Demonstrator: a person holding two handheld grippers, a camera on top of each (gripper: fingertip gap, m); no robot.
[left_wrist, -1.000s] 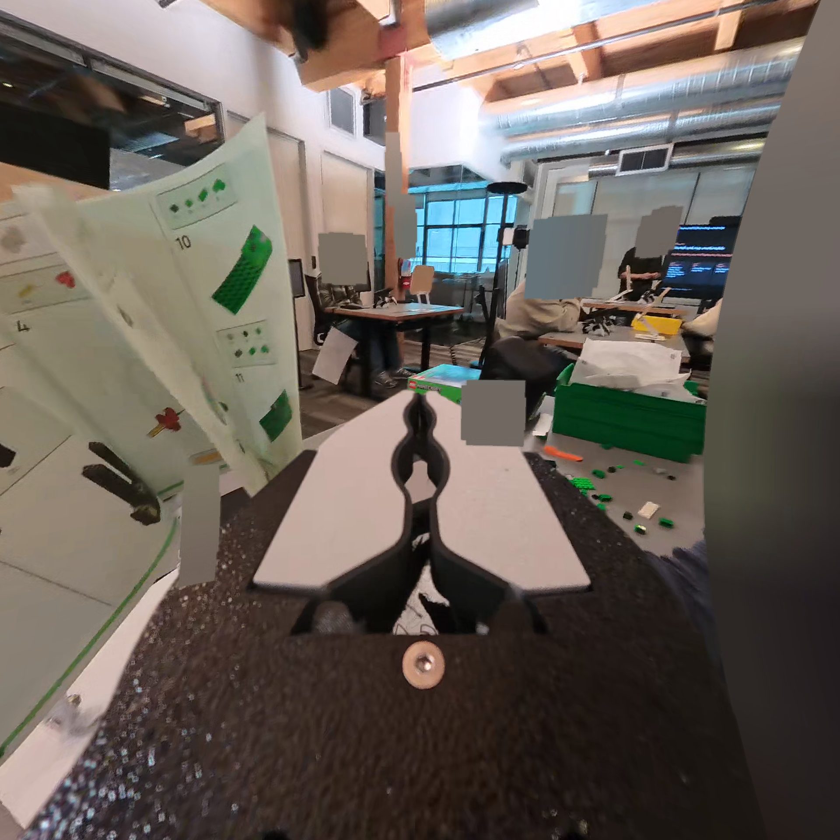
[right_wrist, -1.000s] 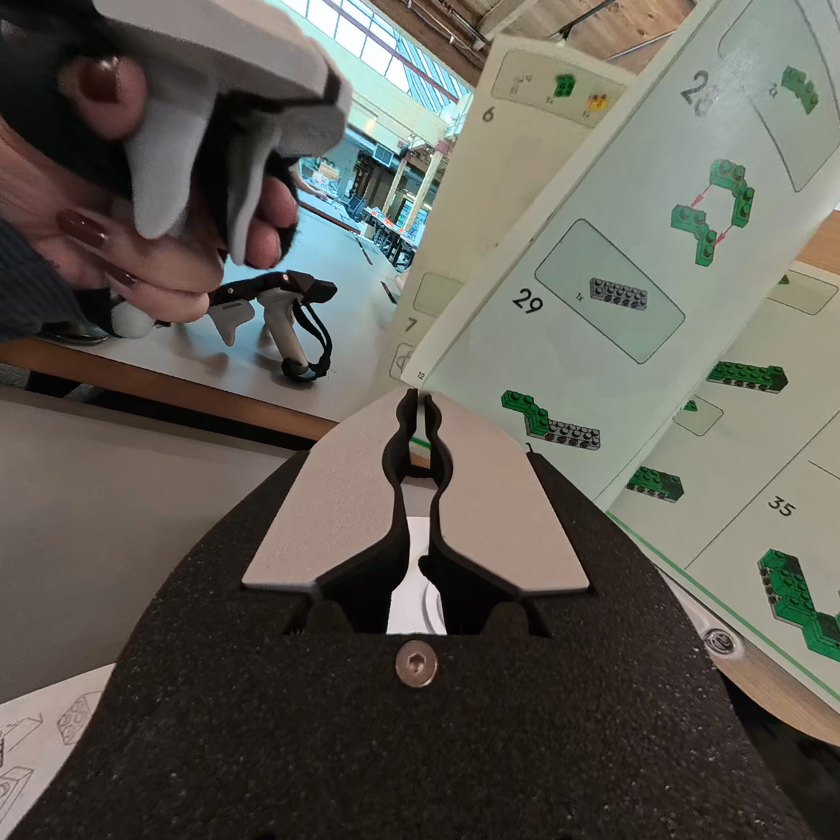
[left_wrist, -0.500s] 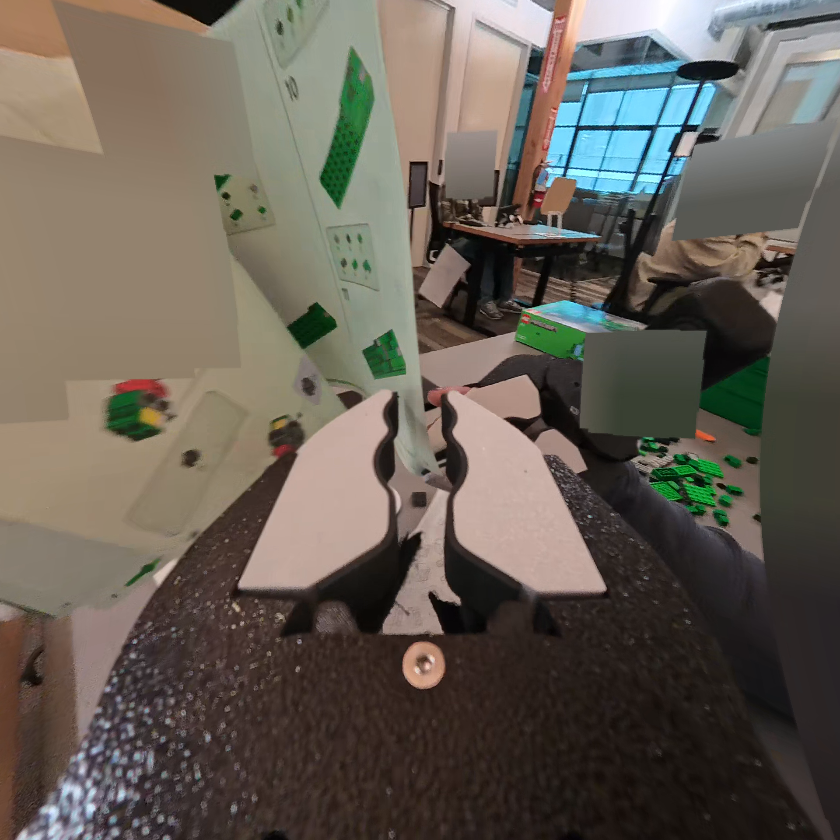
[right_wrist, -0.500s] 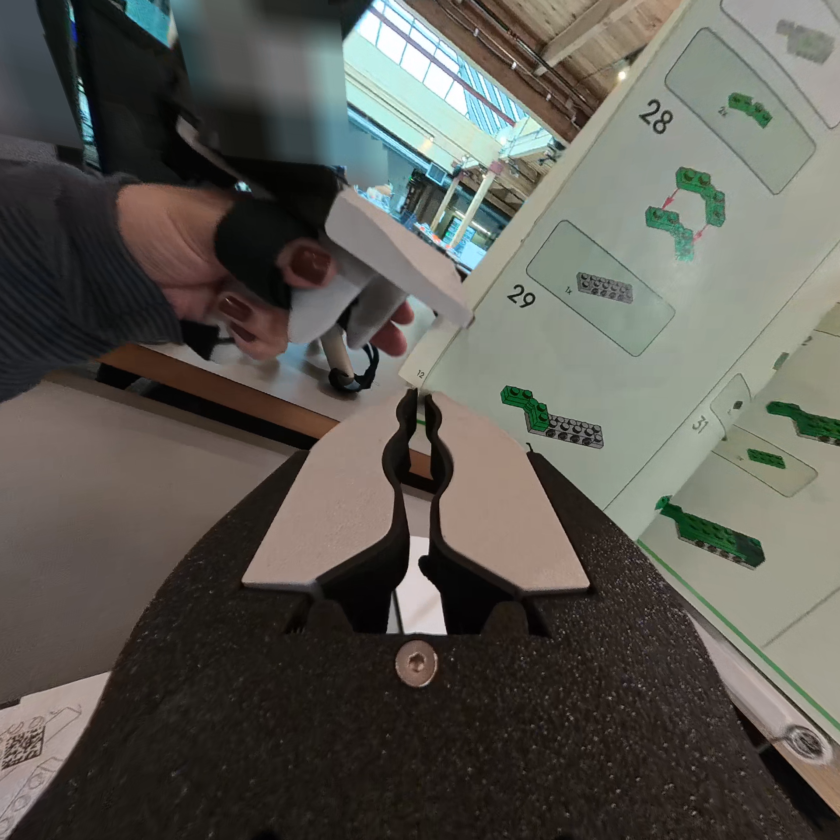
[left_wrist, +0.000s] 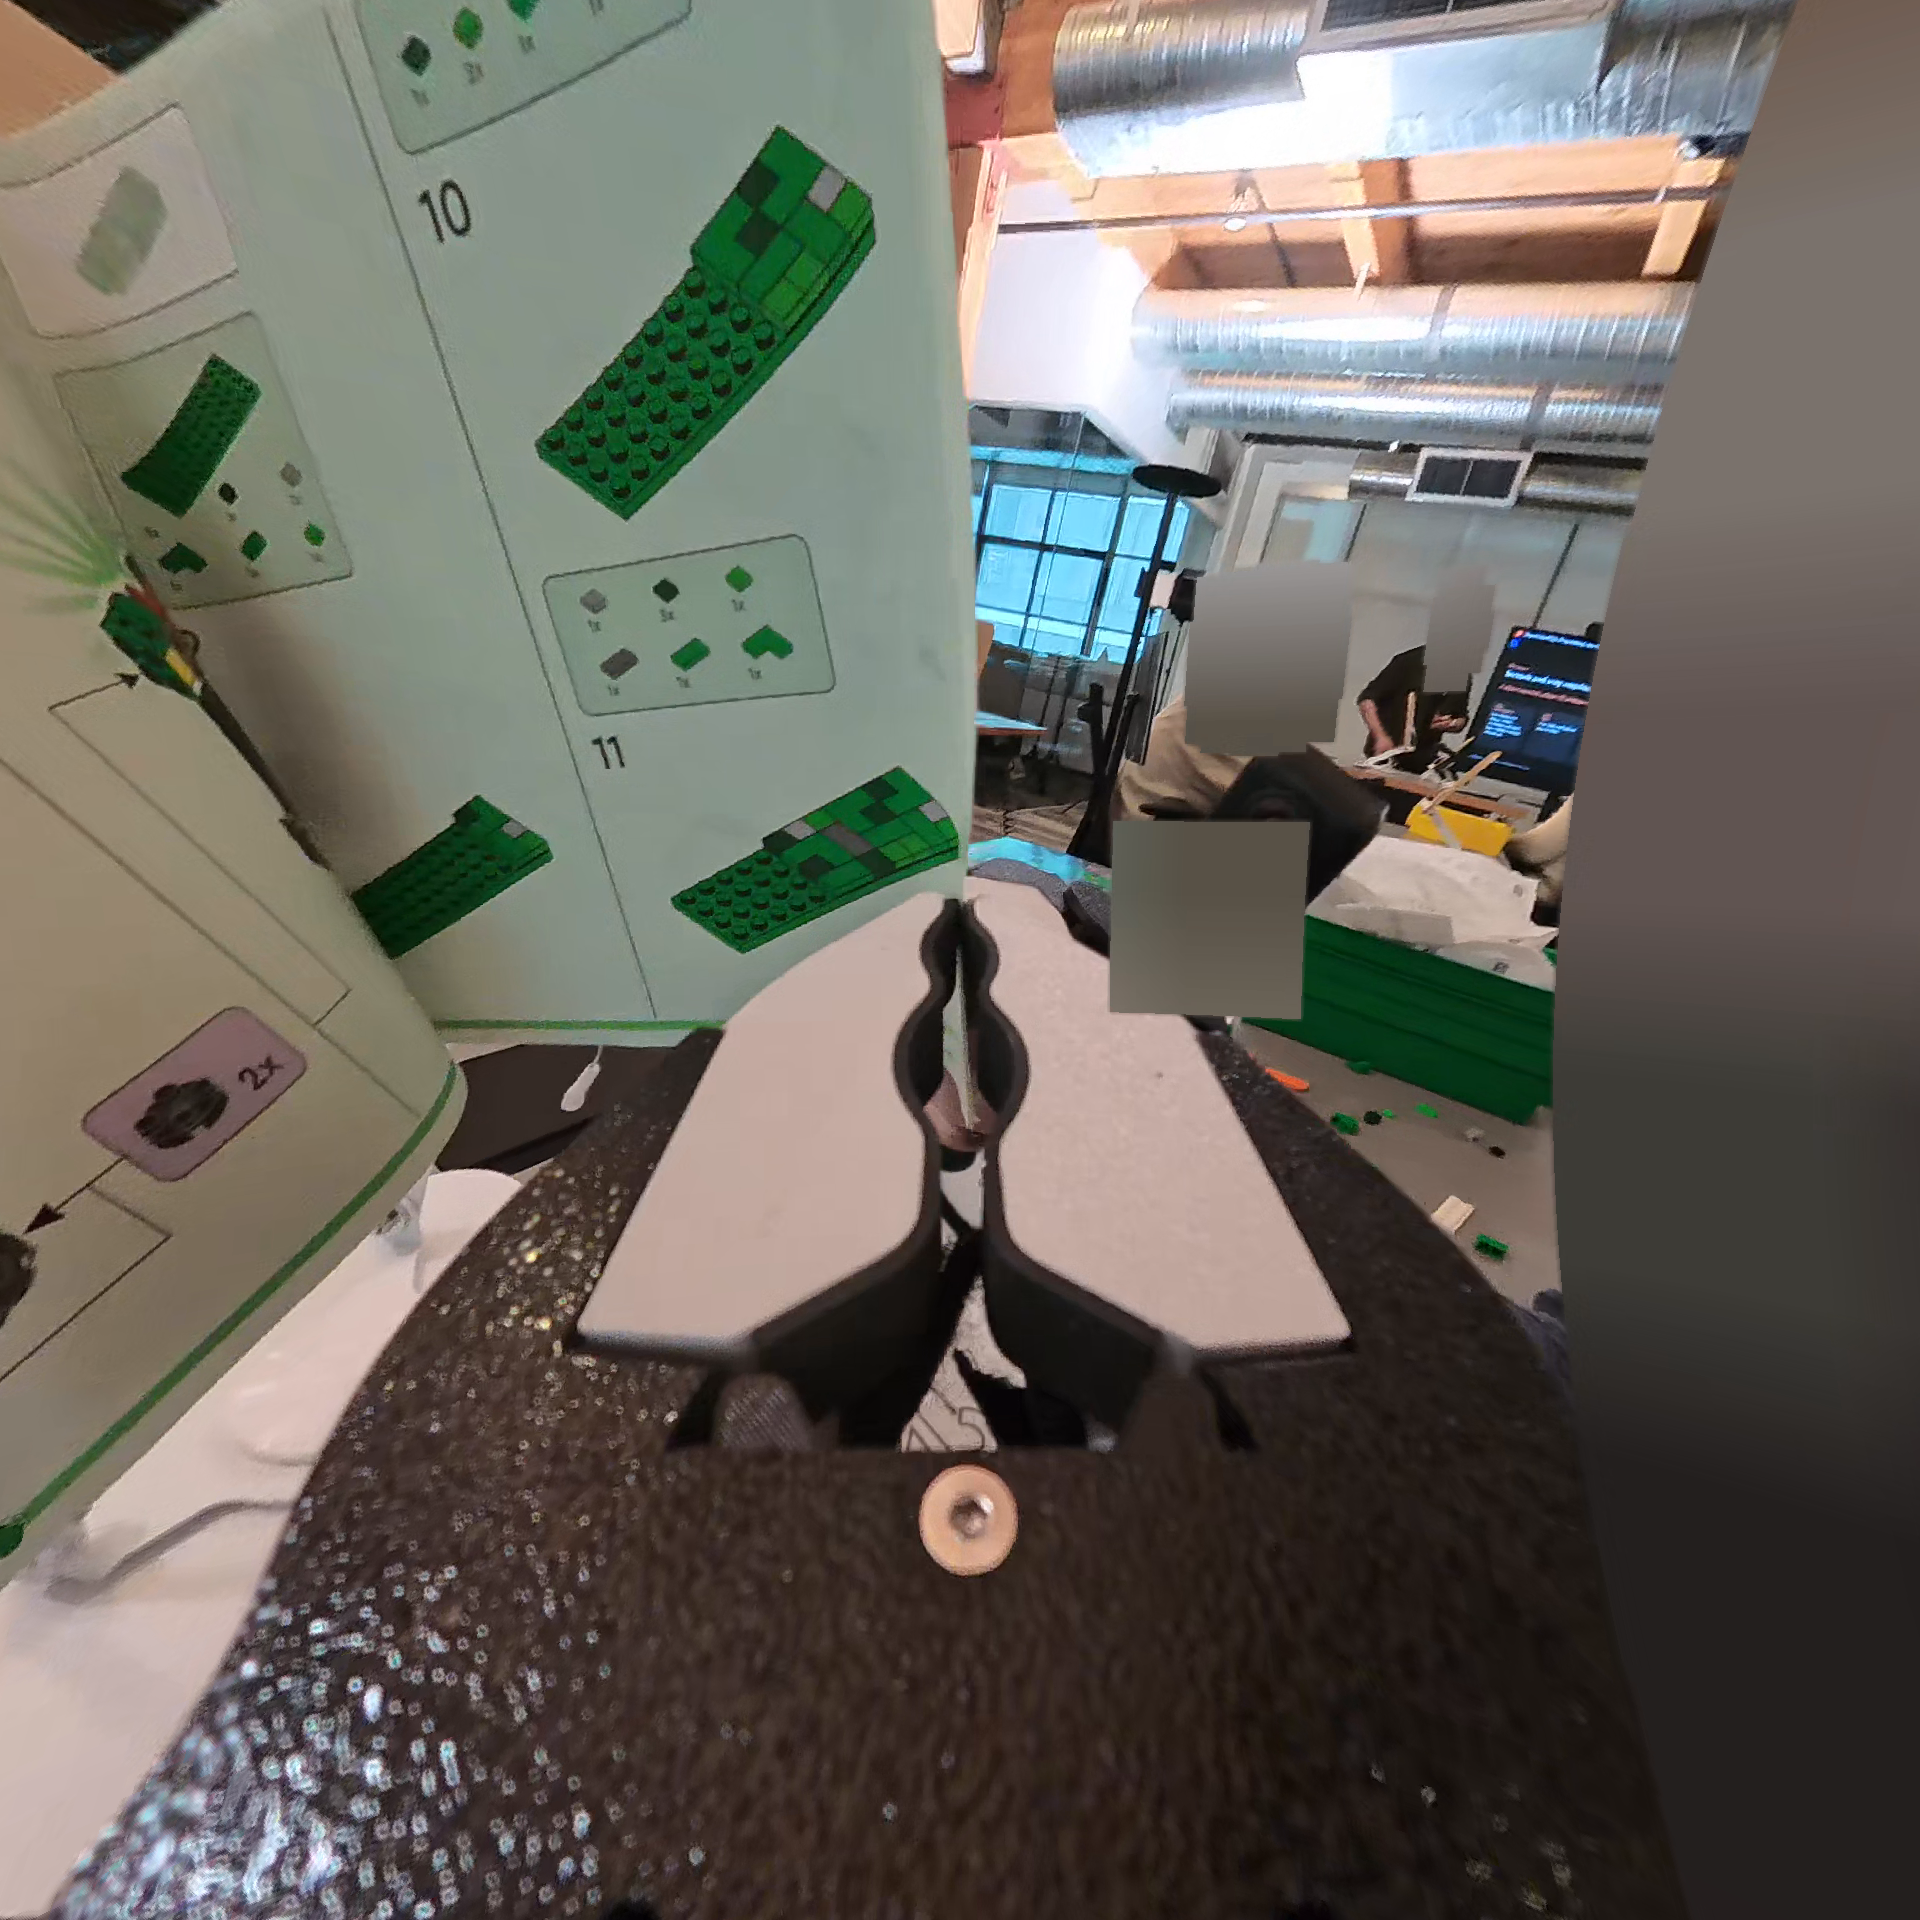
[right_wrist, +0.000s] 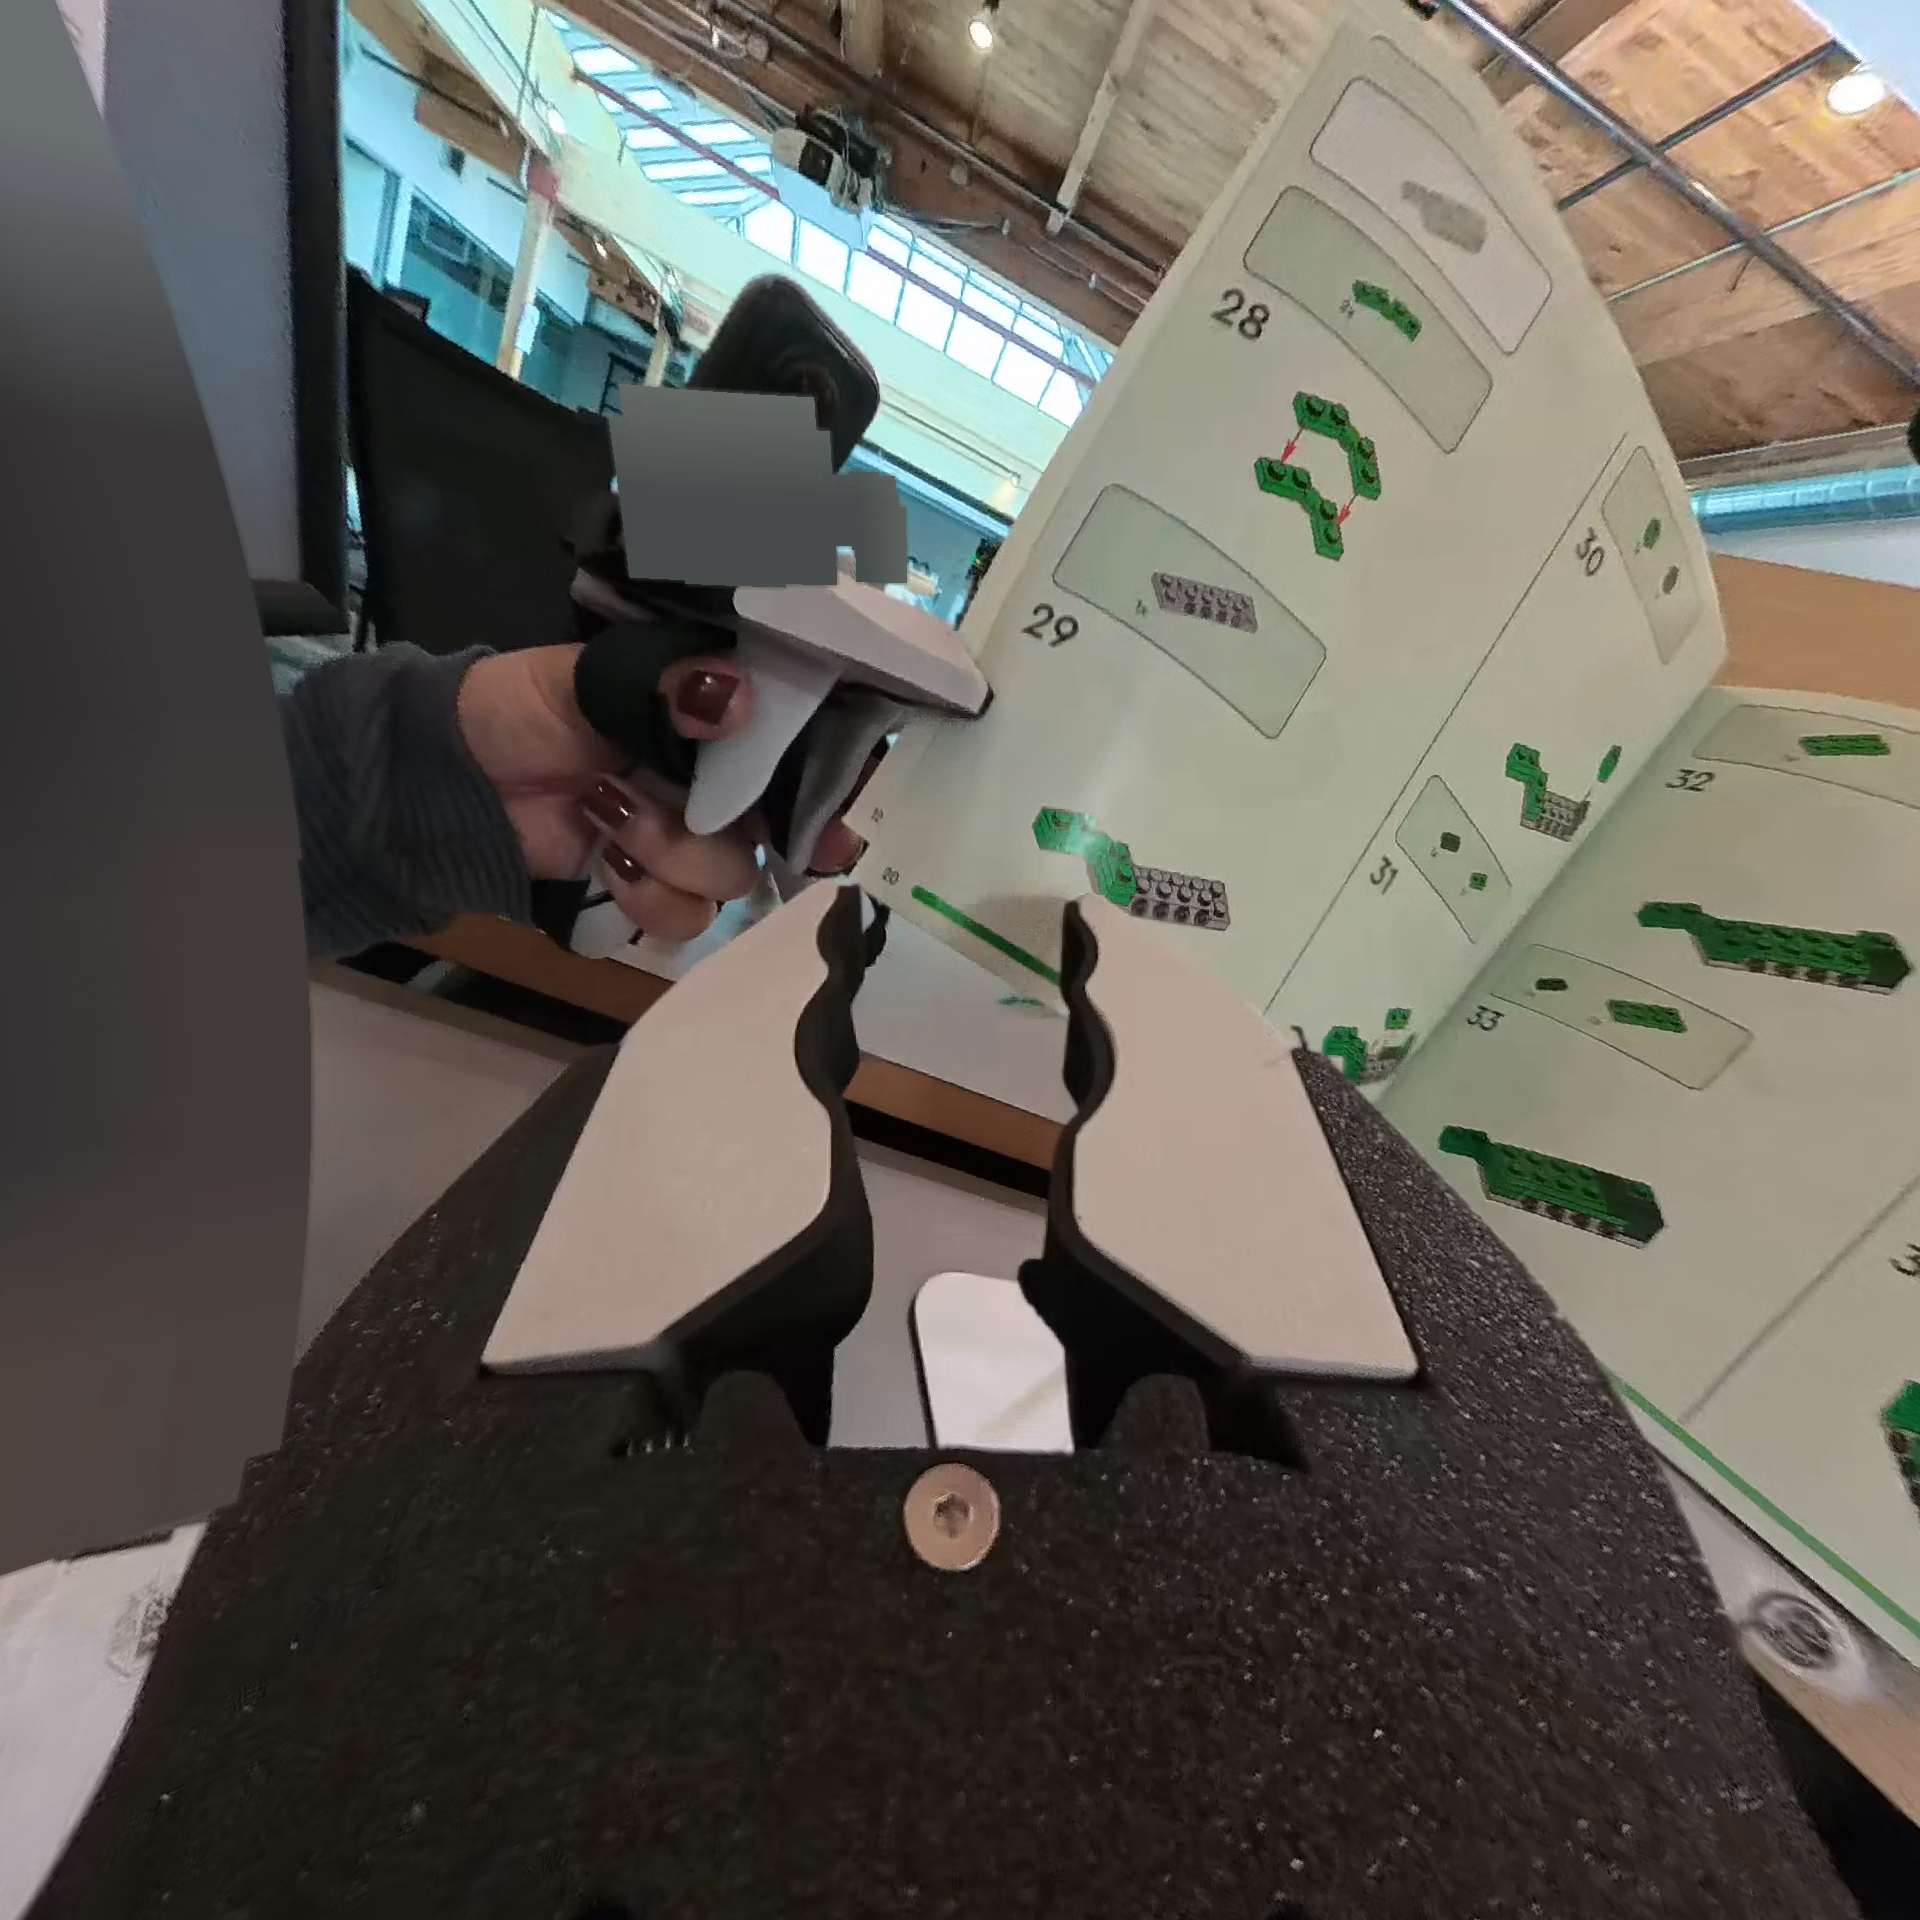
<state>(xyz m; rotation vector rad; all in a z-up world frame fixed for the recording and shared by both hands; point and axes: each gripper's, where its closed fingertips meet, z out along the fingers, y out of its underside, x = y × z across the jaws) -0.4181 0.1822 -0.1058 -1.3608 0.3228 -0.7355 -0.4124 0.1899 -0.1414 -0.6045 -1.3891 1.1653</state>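
Observation:
A brick-building instruction booklet stands open. In the left wrist view my left gripper is shut on the right edge of an upright page with green brick drawings; the thin page edge runs down between the jaws. In the right wrist view my right gripper is open and empty, and the same page's lower corner lies just past its fingertips. The left gripper also shows there, held by a hand and pinching that page's left edge. More pages lie flat to the right.
A green bin with white paper stands at the right on a grey table with loose small bricks. People sit at desks behind it by a dark monitor. A wooden table edge runs under the booklet. Only a small space, under 4 cm, lies between the two pairs of fingers.
My right gripper was shut on the page's lower corner and has opened and let go. My left gripper opened around the page edge half a second ago and has now shut on it.

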